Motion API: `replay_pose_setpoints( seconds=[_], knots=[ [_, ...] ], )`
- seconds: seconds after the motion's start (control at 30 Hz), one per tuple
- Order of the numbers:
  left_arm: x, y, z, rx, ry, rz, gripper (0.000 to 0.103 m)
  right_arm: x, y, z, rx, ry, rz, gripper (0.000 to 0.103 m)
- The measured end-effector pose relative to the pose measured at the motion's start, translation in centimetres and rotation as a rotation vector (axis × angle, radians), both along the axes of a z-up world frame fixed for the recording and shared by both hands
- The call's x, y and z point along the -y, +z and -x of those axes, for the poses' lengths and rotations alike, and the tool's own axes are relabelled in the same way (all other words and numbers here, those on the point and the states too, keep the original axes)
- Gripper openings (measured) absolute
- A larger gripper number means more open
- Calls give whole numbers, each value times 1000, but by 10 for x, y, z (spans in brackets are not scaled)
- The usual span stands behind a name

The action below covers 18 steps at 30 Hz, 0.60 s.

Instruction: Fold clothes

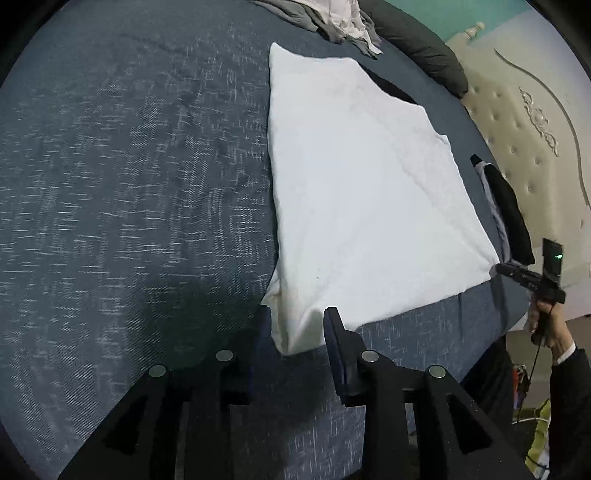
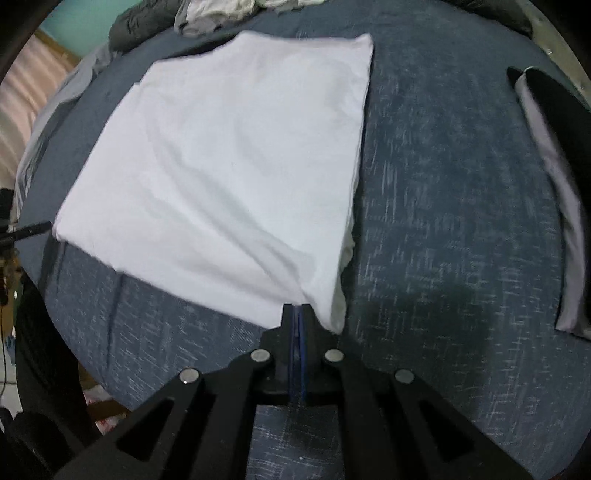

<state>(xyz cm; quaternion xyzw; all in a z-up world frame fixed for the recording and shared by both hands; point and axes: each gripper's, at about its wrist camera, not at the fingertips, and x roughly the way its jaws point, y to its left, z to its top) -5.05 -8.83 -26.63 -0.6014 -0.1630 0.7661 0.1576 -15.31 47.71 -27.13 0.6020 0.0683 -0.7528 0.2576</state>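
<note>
A white garment [image 1: 362,192] [image 2: 236,162] lies folded into a rough rectangle on the blue bedcover [image 1: 129,184]. My left gripper [image 1: 295,325] is open at its near left corner. That corner sits loosely between the two fingers, and the pads do not press on it. My right gripper [image 2: 295,308] is shut on the near edge of the garment beside its other near corner, and creases in the cloth run toward the fingertips. In the left wrist view the right gripper [image 1: 496,269] meets that corner, held by a person's hand [image 1: 546,325].
A folded black and grey garment [image 1: 506,214] [image 2: 554,184] lies to the right of the white one. A heap of loose clothes [image 1: 332,18] and a dark pillow [image 1: 417,48] sit at the far end. A tufted headboard [image 1: 535,129] borders the bed.
</note>
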Motion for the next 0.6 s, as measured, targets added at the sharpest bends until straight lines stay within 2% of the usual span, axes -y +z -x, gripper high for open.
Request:
replay_pose_setpoints(
  seconds=[0.1,0.2,0.27,0.33,0.43,0.5,0.6],
  knots=[
    [-4,-12,1,33,-14,29,31,9,16,-1,-29,-5,52,2],
    [-1,-18,-1,50,-11,31,26,22,16,4,-7,-12,129,2],
    [2,-17,-3,49,-7,30,26,31,4,3,20,-15,127,2],
    [5,-14,-8,46,-10,34,26,35,-11,7,43,-18,75,2],
    [10,-7,-13,30,-13,34,26,24,-31,10,96,-76,46,2],
    [14,-4,-16,21,-2,30,26,20,-26,6,90,-122,70,2],
    [23,0,-16,10,37,-1,26,36,-11,-2,52,-94,93,2]
  ],
)
